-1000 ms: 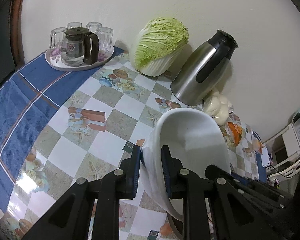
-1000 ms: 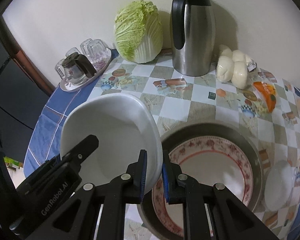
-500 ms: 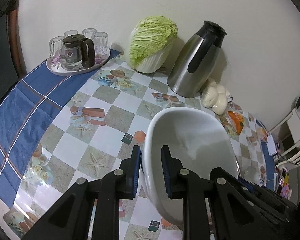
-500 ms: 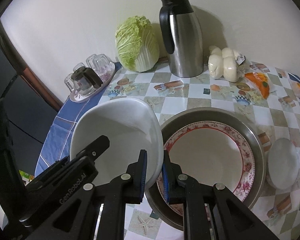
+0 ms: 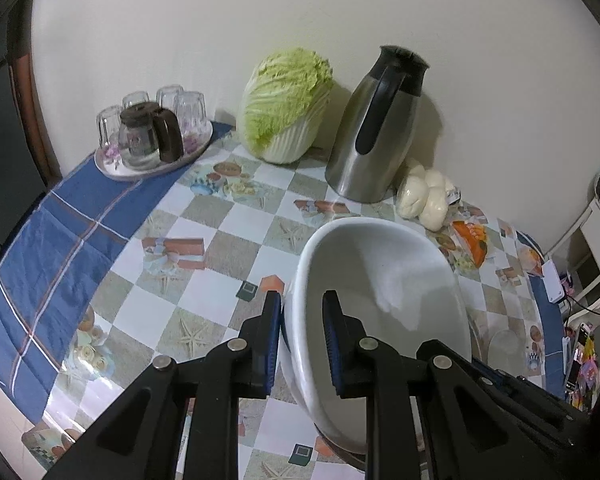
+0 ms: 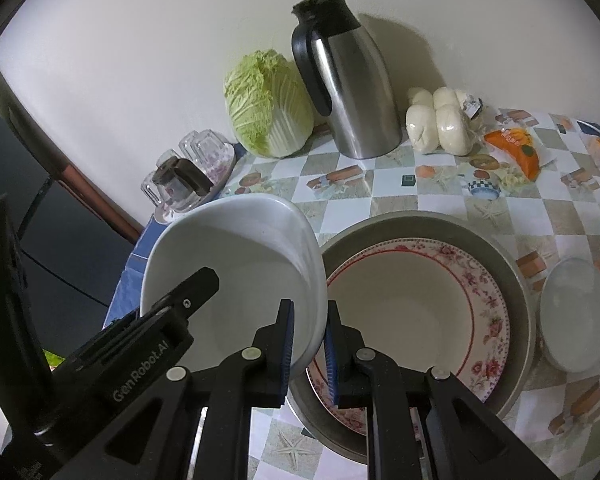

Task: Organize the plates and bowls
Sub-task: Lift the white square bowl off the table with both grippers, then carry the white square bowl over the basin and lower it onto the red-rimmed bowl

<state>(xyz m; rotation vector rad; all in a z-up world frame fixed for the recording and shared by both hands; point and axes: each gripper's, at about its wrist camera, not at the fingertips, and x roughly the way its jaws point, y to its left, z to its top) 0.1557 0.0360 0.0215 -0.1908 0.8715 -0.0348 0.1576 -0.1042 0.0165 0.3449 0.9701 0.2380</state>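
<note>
A large white bowl (image 5: 384, 284) is held in the air by both grippers. My left gripper (image 5: 300, 344) is shut on its left rim. My right gripper (image 6: 307, 354) is shut on the bowl's (image 6: 236, 276) right rim. Below and to the right, a floral-rimmed plate (image 6: 416, 304) lies inside a grey metal basin (image 6: 516, 300) on the table. A small white dish (image 6: 572, 316) lies to the right of the basin.
A steel jug (image 6: 348, 80), a cabbage (image 6: 268, 104), a bag of buns (image 6: 440, 120) and a tray of glasses (image 5: 152, 136) stand along the wall. Snack packets (image 6: 516, 148) lie at the right. A checked cloth covers the table (image 5: 204, 272).
Both grippers have risen and drawn back with the white bowl; more of the table, basin and plate shows now. The grip on the rim is unchanged.
</note>
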